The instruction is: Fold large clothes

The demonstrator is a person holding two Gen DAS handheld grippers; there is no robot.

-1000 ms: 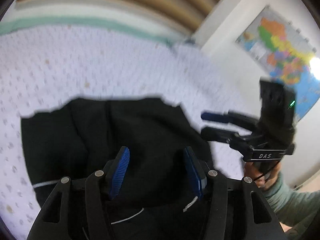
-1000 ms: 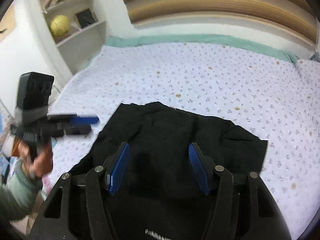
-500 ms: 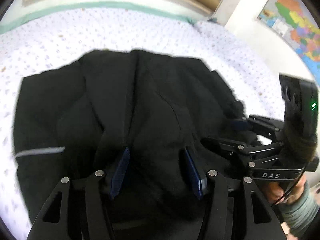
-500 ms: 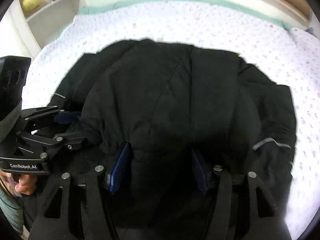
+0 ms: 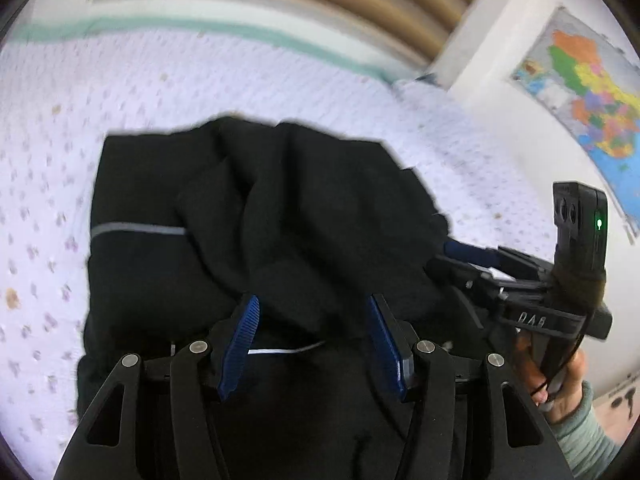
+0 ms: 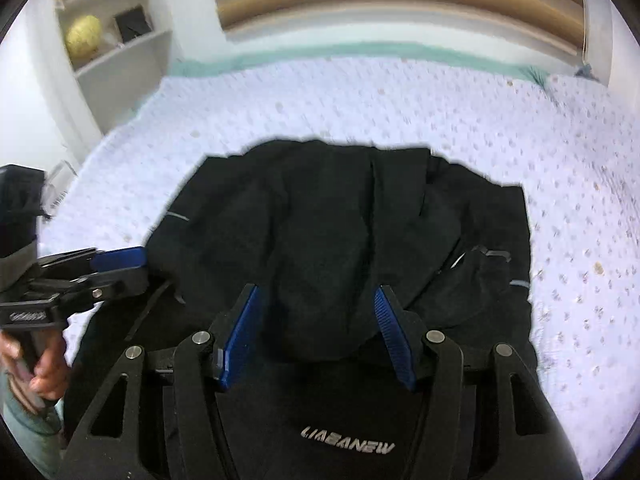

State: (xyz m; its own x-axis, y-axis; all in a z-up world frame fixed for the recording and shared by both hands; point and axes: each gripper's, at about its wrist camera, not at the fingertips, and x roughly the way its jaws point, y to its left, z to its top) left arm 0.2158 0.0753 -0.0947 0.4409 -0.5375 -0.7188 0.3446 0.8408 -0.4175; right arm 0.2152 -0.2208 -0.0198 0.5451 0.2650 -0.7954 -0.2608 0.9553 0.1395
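- Left wrist view: black jacket (image 5: 280,216) on floral bedsheet (image 5: 200,80); wall map (image 5: 588,100); left gripper (image 5: 312,320) jaws apart.
- Right wrist view: bookshelf (image 6: 112,40), jacket's silver logo (image 6: 347,439); right gripper (image 6: 316,308) jaws apart.

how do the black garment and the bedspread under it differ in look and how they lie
The black garment is plain and dark, with thin grey stripes and a silver logo; the bedspread is pale lilac with a small scattered print. The garment lies bunched in overlapping folds; the bedspread lies spread smooth. The garment covers only the near part of the bed; the bedspread reaches far past it. Both are soft cloth.
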